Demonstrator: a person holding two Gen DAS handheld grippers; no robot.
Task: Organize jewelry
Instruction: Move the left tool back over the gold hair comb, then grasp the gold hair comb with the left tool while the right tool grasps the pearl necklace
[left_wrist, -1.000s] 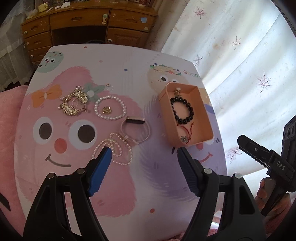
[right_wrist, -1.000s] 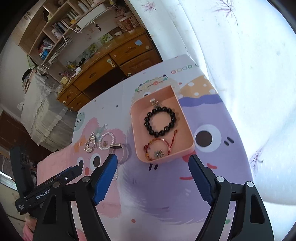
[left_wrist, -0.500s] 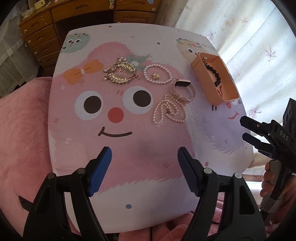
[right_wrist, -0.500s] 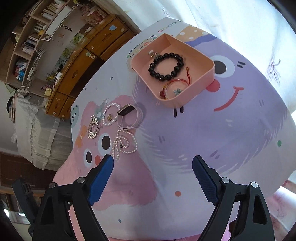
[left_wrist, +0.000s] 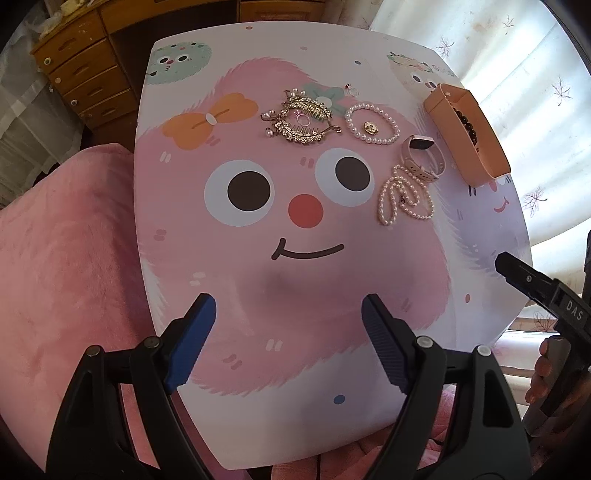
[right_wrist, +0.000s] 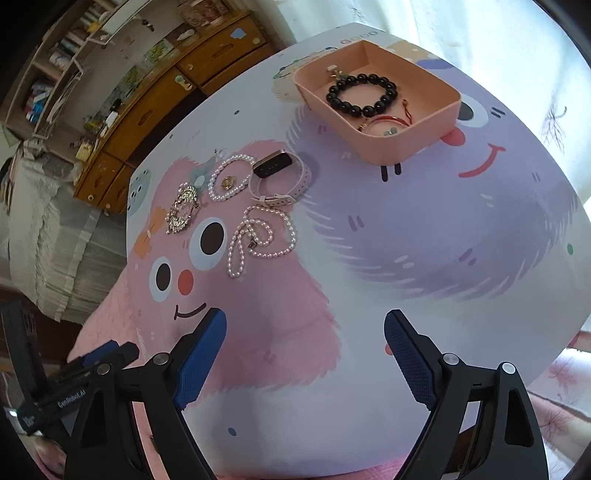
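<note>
A peach tray at the table's far right holds a black bead bracelet and a red cord bracelet. Loose on the cartoon tabletop lie a gold hair comb, a round pearl bracelet around a gold button, a pink watch band and a tangled pearl necklace. My left gripper and my right gripper are both open and empty, held over the table's near part, well short of the jewelry.
The small table has a pink blanket on its left. A wooden dresser stands behind it and a white curtain hangs at the right. The right gripper's body shows at the left view's right edge.
Both grippers have pulled back from the tray toward the table's near edge, so the whole tabletop shows. The left view has swung left. No jewelry has moved.
</note>
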